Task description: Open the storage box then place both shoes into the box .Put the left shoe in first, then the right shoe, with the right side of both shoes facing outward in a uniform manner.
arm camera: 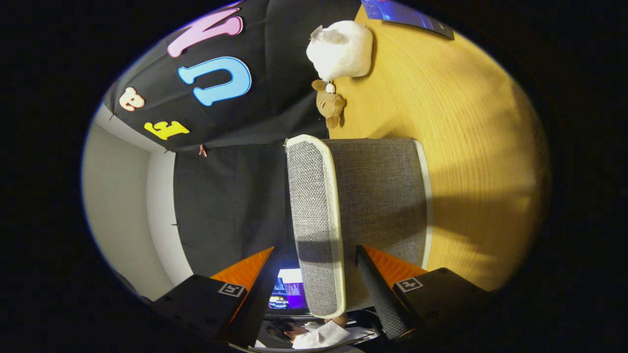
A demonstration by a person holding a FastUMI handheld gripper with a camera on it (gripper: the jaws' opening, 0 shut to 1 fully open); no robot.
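The view is rolled on its side, so the wooden table (pixel 471 147) stands like a wall. On it sits the grey fabric storage box (pixel 380 196) with white trim. Its lid panel (pixel 311 196), woven grey with a white border, faces away from the table. My gripper (pixel 316 248) is open, and the lid's near end lies between the fingers. One finger (pixel 378 279) lies along the box side under the lid's rim. The other finger (pixel 250 274) stands off the lid's outer face with a visible gap.
Beyond the box, a white plush toy (pixel 341 49) and a small brown plush toy (pixel 329 104) rest on the table by the black cloth wall. A blue flat item (pixel 407 12) lies at the table's far end. A person's white sleeve (pixel 319 336) and a screen (pixel 289 294) appear behind the fingers.
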